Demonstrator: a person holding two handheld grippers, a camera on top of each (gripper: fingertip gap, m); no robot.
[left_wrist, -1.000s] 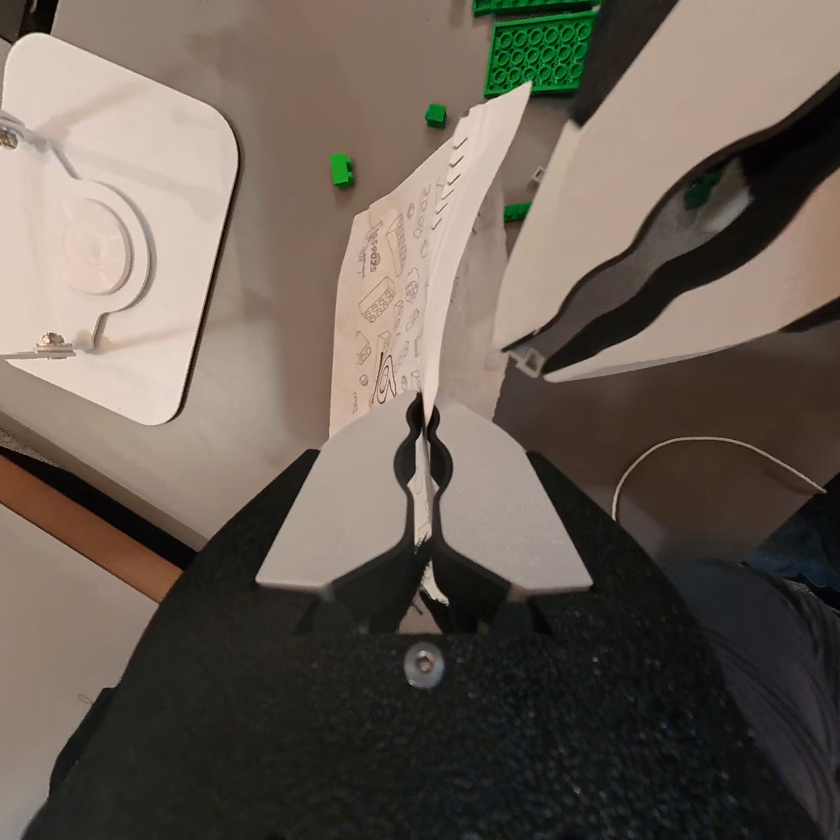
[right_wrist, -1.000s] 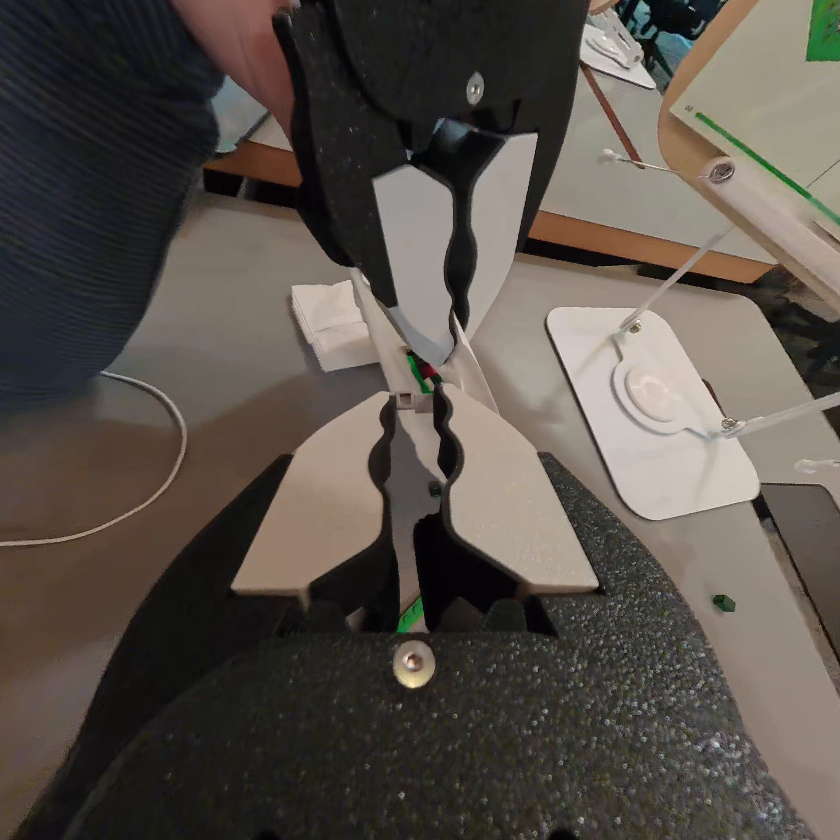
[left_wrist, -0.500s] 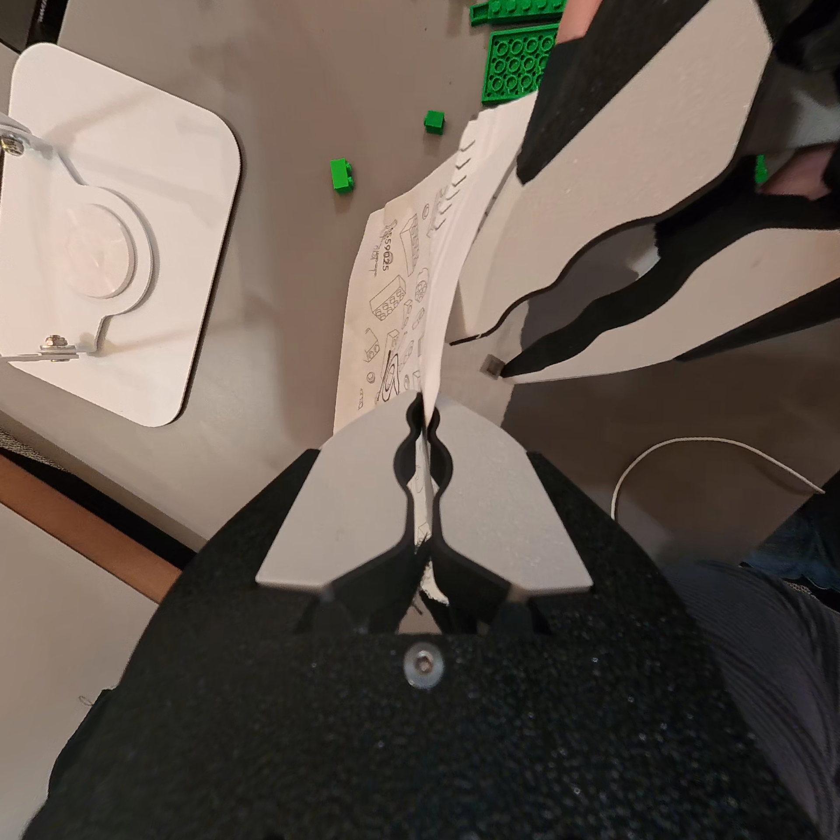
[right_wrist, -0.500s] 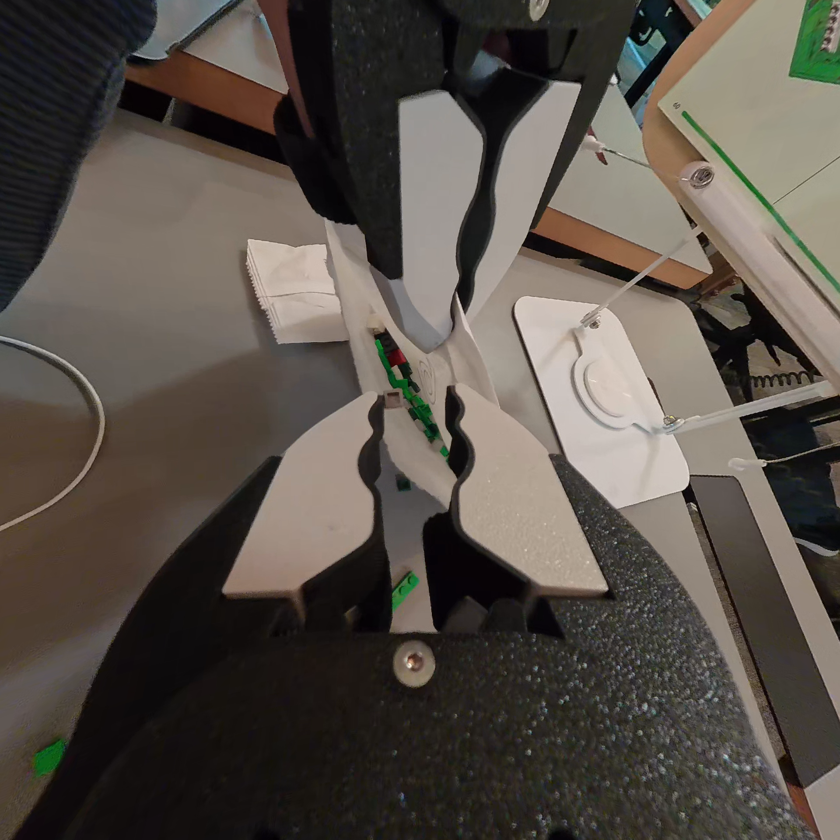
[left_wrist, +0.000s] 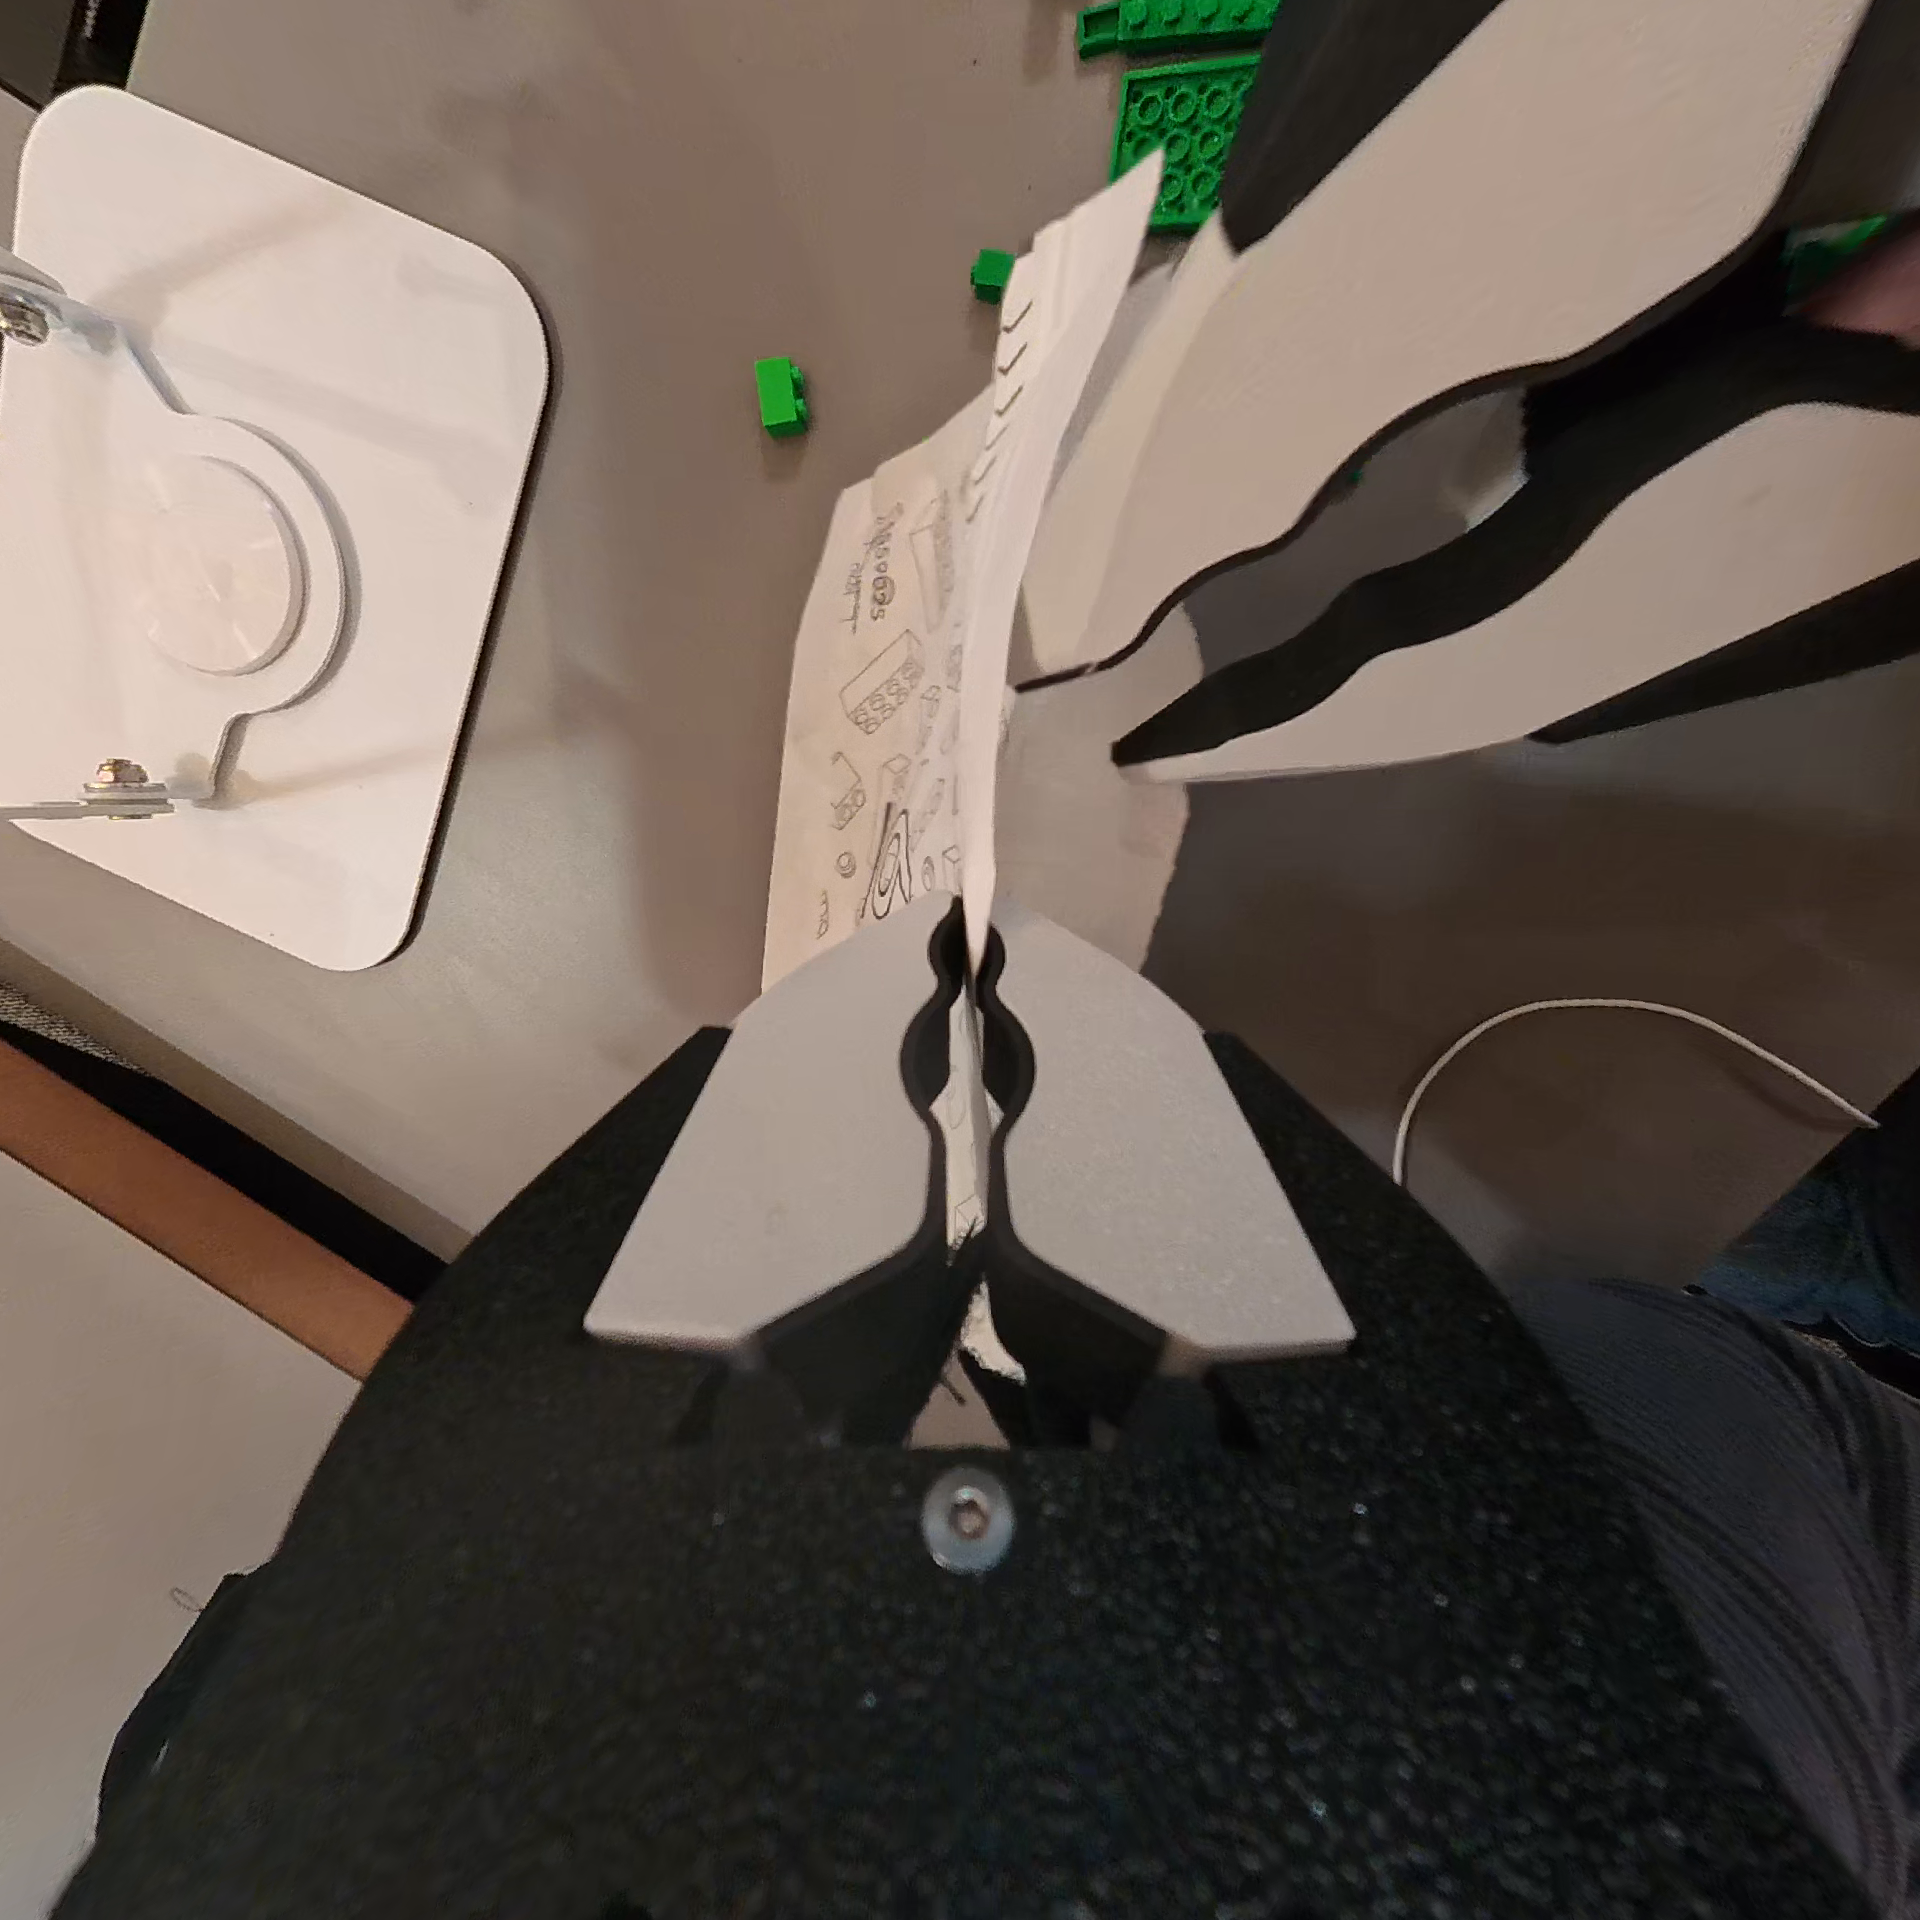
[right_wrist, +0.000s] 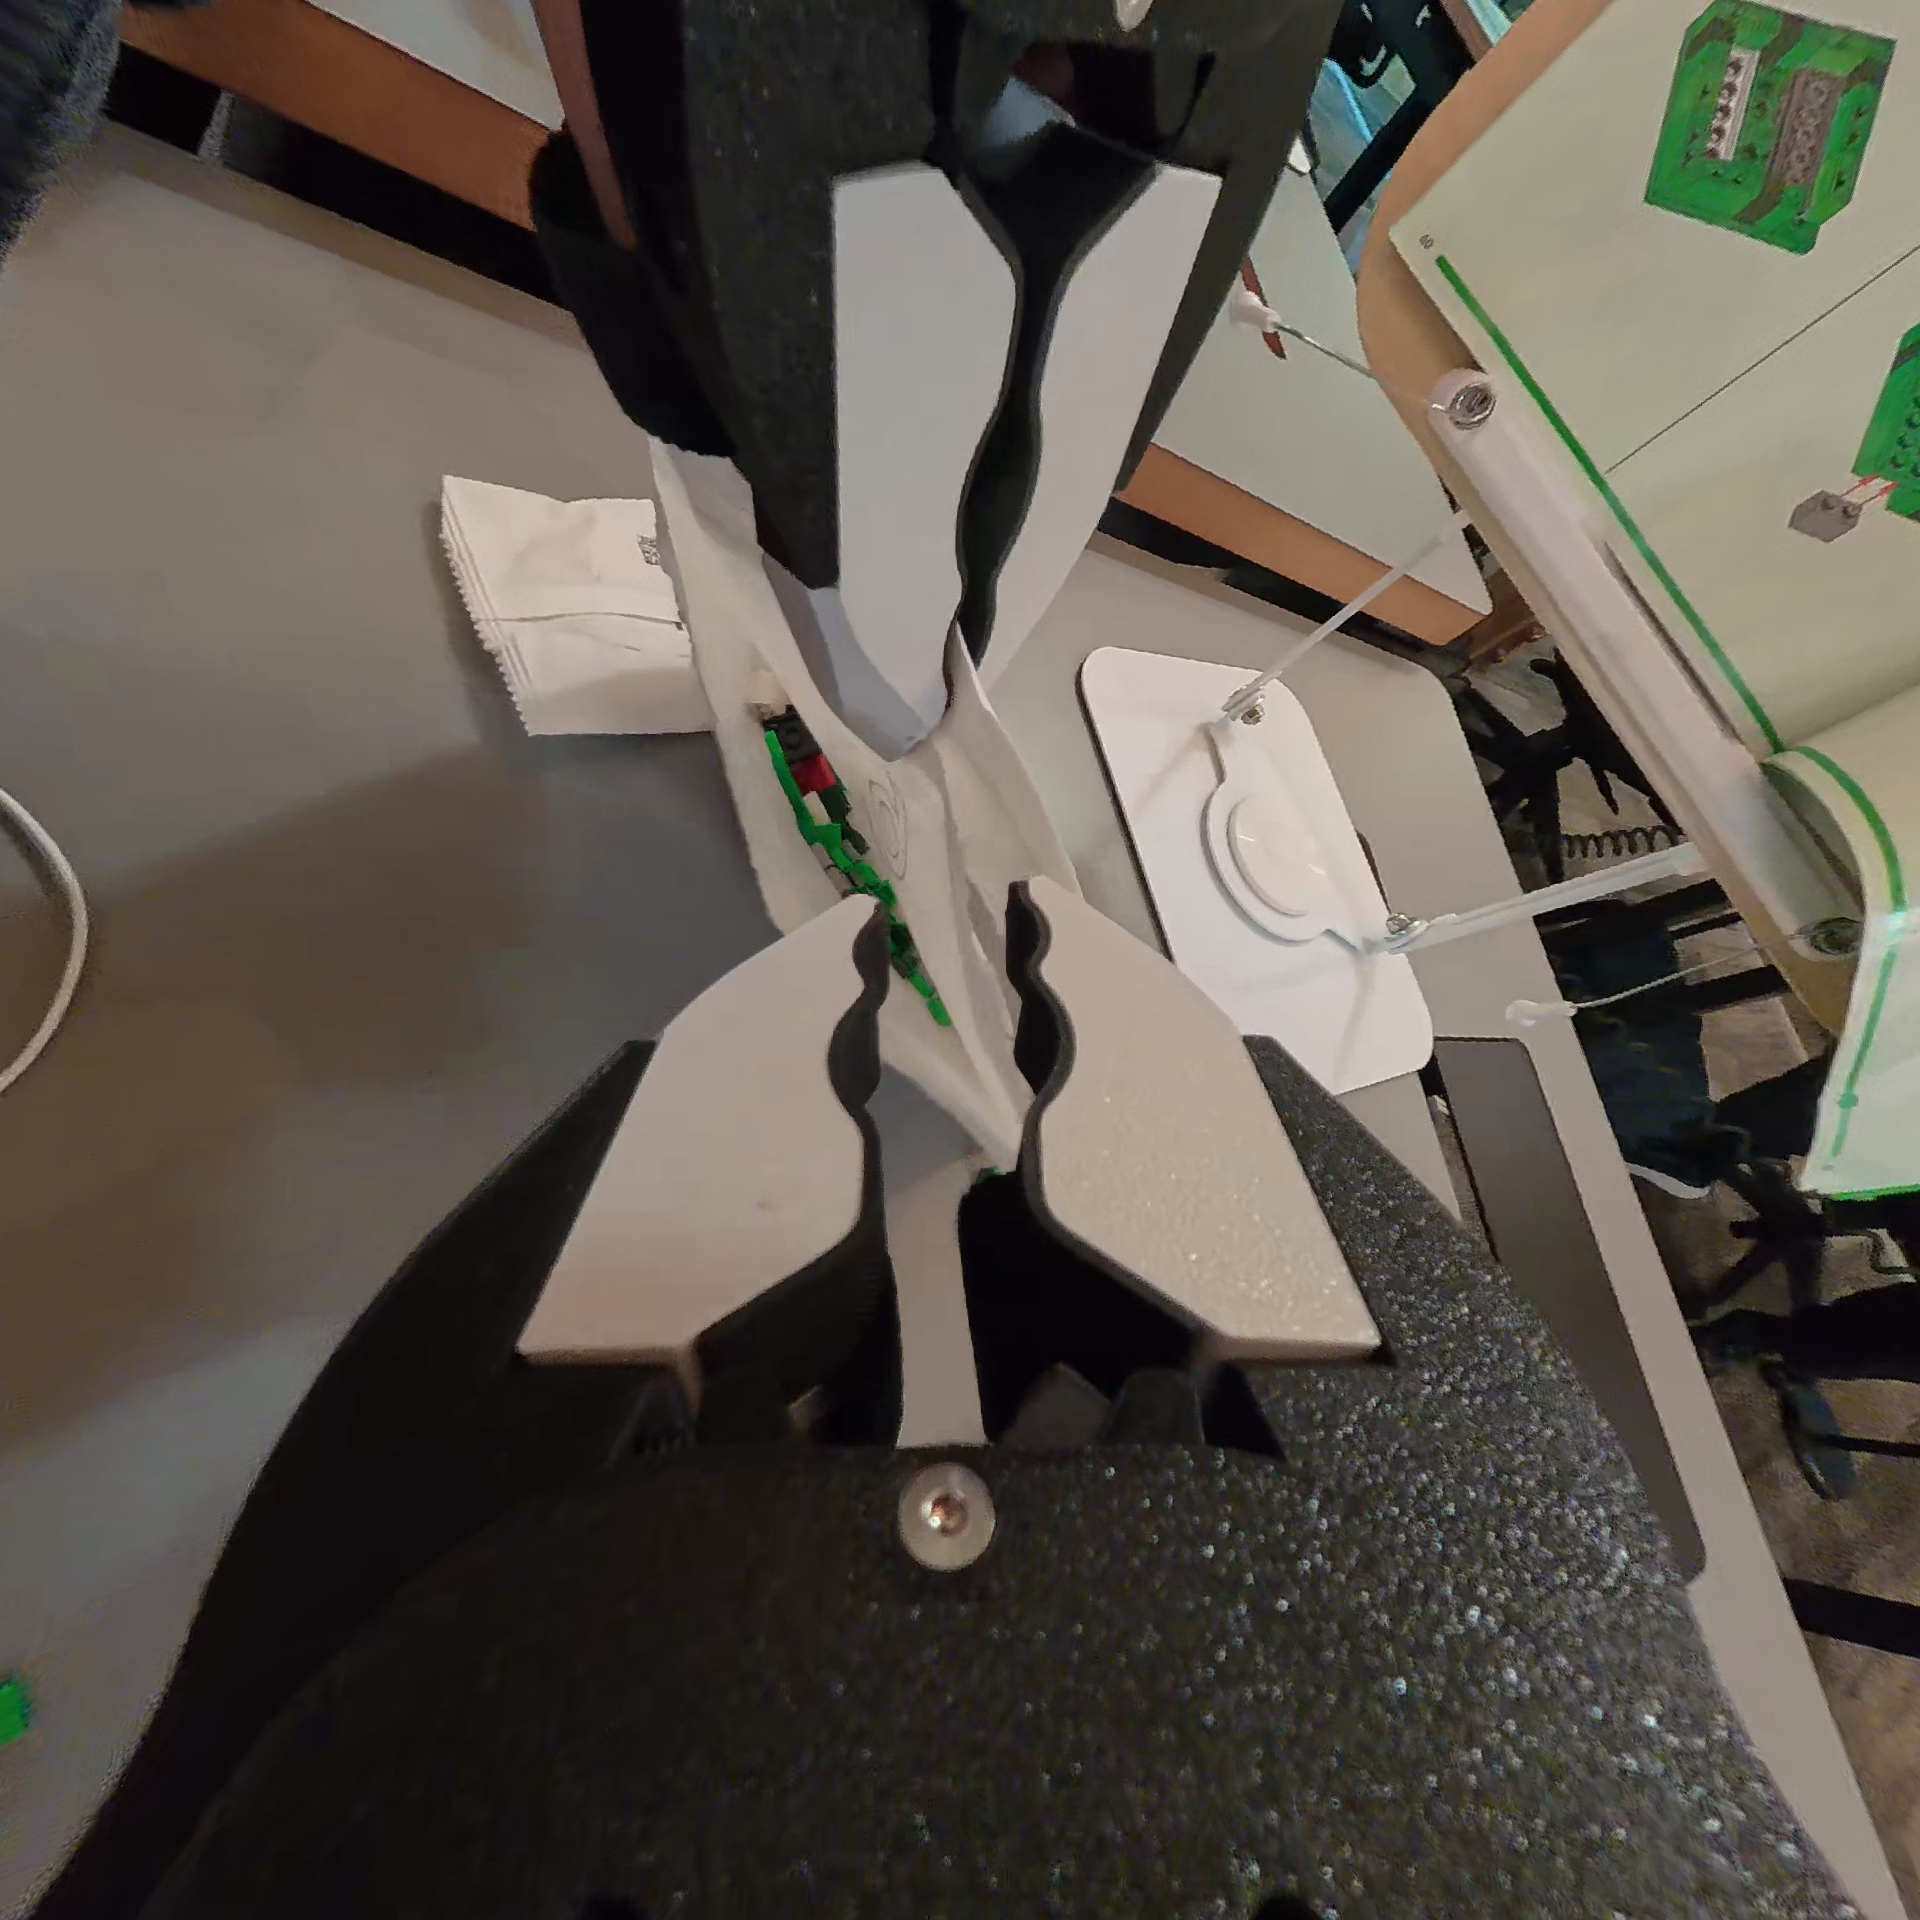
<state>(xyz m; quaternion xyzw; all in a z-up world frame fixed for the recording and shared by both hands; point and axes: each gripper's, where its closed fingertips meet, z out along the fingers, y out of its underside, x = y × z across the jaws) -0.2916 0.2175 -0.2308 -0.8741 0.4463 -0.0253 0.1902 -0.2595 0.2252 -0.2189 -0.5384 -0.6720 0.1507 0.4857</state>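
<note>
A white paper bag (left_wrist: 997, 582) is pinched upright by the left gripper (left_wrist: 975, 935), its mouth thus spread beside the right gripper (right_wrist: 945, 920), whose jaws stand apart, empty.

White printed paper bag (left_wrist: 1013, 582) upright, mouth spread, small green bricks (right_wrist: 831, 831) inside.

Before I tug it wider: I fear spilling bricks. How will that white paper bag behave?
Likely floppy: the paper bag bends above the shut left gripper. Probably tears easily, being thin. The small bricks inside look loose and may slide out.
</note>
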